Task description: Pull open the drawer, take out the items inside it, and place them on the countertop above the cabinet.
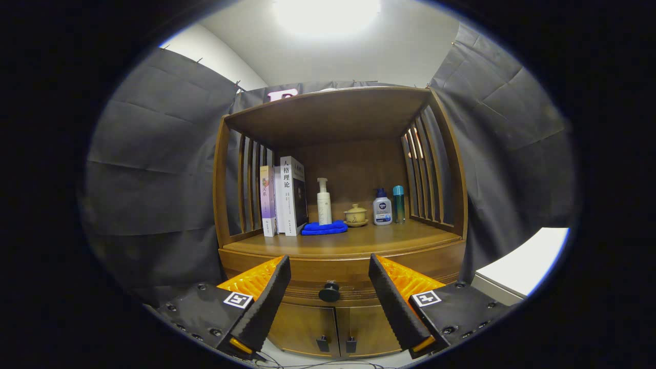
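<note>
A brown wooden cabinet stands ahead of me, with an open shelf niche over a countertop [389,237]. Under the countertop sits a shut drawer [307,294] with a round dark knob [329,292]. My gripper [329,274] is open, its two fingers spread wide to either side of the knob, which lies a little beyond them. Nothing is between the fingers. The inside of the drawer is hidden.
On the countertop stand upright books [287,197], a white pump bottle [324,202], a folded blue cloth [324,228], a small lidded teacup [355,215], a white bottle with a blue cap [382,207] and a teal bottle [398,204]. Two lower doors [333,333] sit below the drawer. A white surface [523,266] lies to the right.
</note>
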The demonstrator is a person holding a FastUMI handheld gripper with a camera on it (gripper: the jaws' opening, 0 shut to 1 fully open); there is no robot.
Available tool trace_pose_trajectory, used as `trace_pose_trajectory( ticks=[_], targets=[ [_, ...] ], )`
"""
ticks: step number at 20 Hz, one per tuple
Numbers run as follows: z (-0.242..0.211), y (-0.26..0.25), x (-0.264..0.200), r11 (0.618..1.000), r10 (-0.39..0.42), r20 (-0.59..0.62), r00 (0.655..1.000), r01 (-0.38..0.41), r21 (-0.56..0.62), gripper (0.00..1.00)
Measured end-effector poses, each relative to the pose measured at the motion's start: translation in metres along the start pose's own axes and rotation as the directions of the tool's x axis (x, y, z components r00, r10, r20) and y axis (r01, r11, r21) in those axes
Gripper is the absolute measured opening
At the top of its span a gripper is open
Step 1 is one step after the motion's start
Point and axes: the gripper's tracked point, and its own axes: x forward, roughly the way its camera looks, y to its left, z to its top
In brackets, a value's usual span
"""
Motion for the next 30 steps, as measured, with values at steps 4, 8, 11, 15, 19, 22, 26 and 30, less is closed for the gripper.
trace_pose_trajectory(
  ticks=[4, 8, 11, 15, 19, 22, 26, 30],
  targets=[
    [-0.002, 0.002, 0.001, 1.000, 0.008, -0.007, 1.000, -0.008, -0.001, 0.97],
    [-0.002, 0.006, 0.003, 1.000, 0.014, -0.004, 1.000, -0.014, 0.008, 0.97],
    [-0.012, 0.001, 0.011, 1.000, 0.000, -0.036, 0.999, 0.000, 0.022, 0.97],
    [-0.022, -0.002, 0.026, 1.000, -0.001, -0.074, 0.997, 0.003, 0.028, 0.97],
    [-0.037, 0.002, 0.047, 1.000, 0.011, -0.107, 0.994, -0.009, 0.019, 0.97],
    [-0.052, 0.005, 0.061, 1.000, 0.020, -0.132, 0.991, -0.018, 0.015, 0.97],
    [-0.075, 0.006, 0.077, 1.000, 0.017, -0.179, 0.984, -0.015, 0.009, 0.97],
    [-0.095, 0.009, 0.089, 1.000, 0.010, -0.215, 0.977, -0.008, 0.006, 0.97]
  ],
)
